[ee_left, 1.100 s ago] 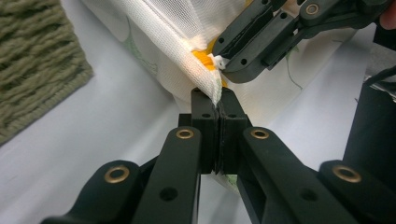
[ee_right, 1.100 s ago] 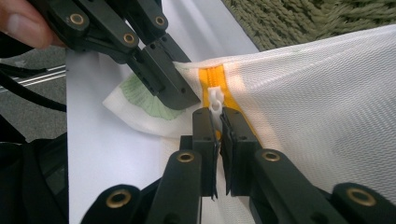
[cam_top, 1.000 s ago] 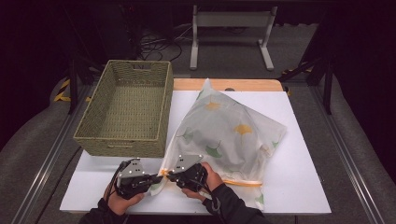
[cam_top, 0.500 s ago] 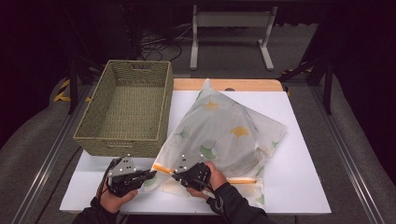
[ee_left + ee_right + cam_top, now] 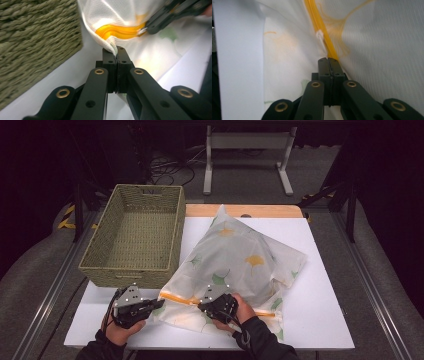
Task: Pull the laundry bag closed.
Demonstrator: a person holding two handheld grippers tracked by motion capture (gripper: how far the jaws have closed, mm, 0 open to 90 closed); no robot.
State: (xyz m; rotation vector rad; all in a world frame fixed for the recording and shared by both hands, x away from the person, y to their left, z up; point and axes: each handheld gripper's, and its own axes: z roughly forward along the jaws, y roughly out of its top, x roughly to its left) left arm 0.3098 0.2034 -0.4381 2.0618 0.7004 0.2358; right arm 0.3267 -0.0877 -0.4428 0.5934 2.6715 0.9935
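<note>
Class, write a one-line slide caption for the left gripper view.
Left gripper pinching the corner of a white mesh bag beside a woven basket.

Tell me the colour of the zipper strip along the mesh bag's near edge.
Orange. The zipper strip on the mesh bag shows best in the left gripper view.

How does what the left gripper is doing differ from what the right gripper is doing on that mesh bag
The left gripper pinches the mesh bag's corner edge near the wicker basket; the right gripper sits partway along the orange zipper, beside its white slider. The left gripper clamps fabric visibly; what the right one clamps, having just been closing, is hidden. Both have jaws shut.
</note>
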